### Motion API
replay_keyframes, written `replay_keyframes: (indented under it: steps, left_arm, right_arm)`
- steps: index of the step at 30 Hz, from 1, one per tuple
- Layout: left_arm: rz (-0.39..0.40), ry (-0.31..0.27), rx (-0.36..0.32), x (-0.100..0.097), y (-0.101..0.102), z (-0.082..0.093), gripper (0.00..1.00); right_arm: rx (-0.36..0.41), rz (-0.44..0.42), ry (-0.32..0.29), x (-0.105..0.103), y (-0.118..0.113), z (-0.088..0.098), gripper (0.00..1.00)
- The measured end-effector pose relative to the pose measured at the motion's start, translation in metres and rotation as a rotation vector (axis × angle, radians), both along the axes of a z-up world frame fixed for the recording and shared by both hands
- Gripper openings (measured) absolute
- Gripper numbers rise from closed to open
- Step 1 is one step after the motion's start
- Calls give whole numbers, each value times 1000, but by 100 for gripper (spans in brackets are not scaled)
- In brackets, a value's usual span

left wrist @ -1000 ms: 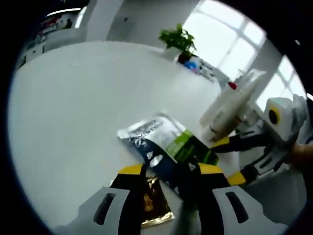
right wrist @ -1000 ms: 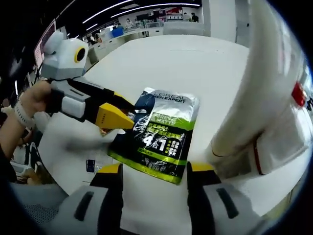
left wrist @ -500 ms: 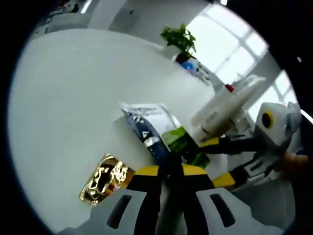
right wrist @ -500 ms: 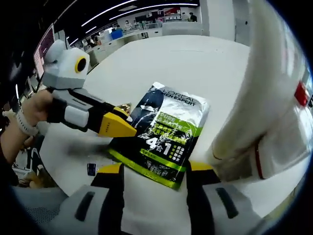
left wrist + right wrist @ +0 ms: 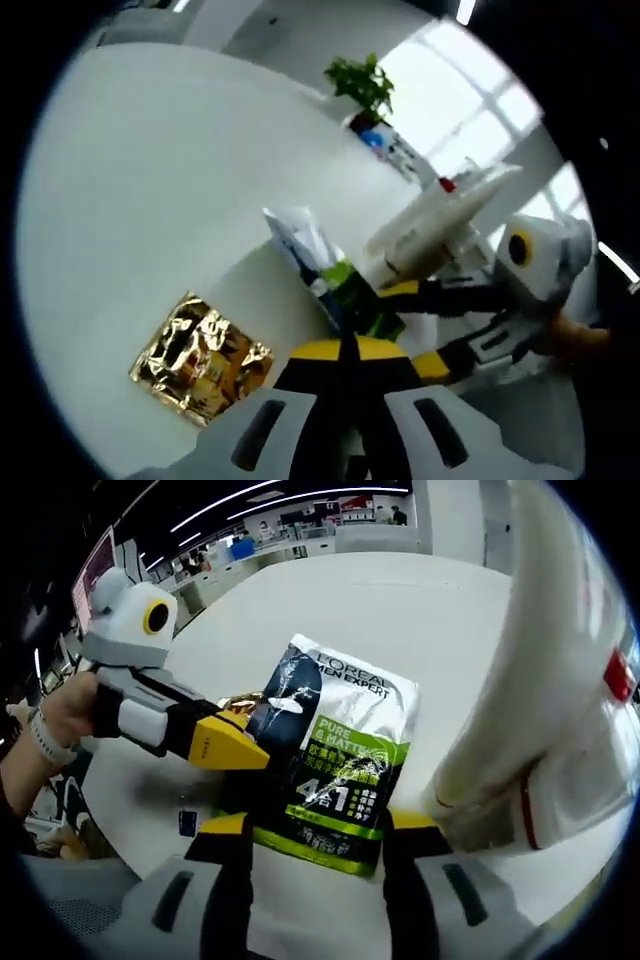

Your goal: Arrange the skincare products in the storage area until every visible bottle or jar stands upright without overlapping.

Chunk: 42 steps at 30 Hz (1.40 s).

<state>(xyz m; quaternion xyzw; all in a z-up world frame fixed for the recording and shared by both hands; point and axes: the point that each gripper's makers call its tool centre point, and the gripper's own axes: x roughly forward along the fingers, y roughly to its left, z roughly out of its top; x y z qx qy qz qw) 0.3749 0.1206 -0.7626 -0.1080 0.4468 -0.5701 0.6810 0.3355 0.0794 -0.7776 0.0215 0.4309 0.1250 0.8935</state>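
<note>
A black and green L'Oreal pouch (image 5: 335, 755) stands tilted up off the white table (image 5: 380, 600). My left gripper (image 5: 235, 748) is shut on its left edge. In the left gripper view the pouch (image 5: 325, 265) is seen edge-on just beyond my shut left gripper (image 5: 350, 348). A tall white tube (image 5: 540, 670) with a red mark rises just outside my right jaw; I cannot tell if they touch. My right gripper (image 5: 318, 825) is open, jaws wide apart, facing the pouch. From the left gripper view, the right gripper (image 5: 412, 328) sits below the tube (image 5: 435, 220).
A gold foil packet (image 5: 200, 358) lies flat on the table (image 5: 150, 180) left of my left gripper; a bit of the packet (image 5: 240, 700) shows behind the pouch. A potted plant (image 5: 365, 82) stands at the far edge. The table's near edge curves at lower left.
My left gripper went from open to shut on the pouch's edge and tipped the pouch up from lying flat. The gold packet now lies uncovered. The right gripper and tube held still.
</note>
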Motion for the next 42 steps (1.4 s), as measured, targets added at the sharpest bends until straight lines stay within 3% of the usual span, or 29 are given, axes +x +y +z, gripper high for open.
replay_keyframes:
  steps: [3, 11, 20, 25, 27, 33, 37, 42]
  left_arm:
    - [15, -2, 2, 1, 4, 1, 0]
    - [125, 26, -74, 5, 14, 13, 0]
    - [204, 60, -180, -1, 19, 34, 0]
    - [236, 74, -232, -3, 21, 44, 0]
    - [250, 87, -265, -3, 21, 52, 0]
    - [250, 122, -372, -8, 17, 75, 0]
    - [253, 155, -437, -11, 14, 88, 0]
    - [264, 182, -471, -11, 14, 94, 0]
  right_arm:
    - [7, 1, 1, -1, 0, 0, 50]
    - [65, -34, -17, -3, 0, 12, 48]
    - [290, -181, -38, -10, 3, 27, 47]
    - [351, -221, -53, -15, 2, 31, 48]
    - [463, -290, -68, -13, 4, 39, 46]
    - [688, -388, -126, -5, 5, 60, 42]
    - [923, -501, -178, 3, 4, 79, 30]
    - [1101, -566, -223, 7, 2, 95, 18]
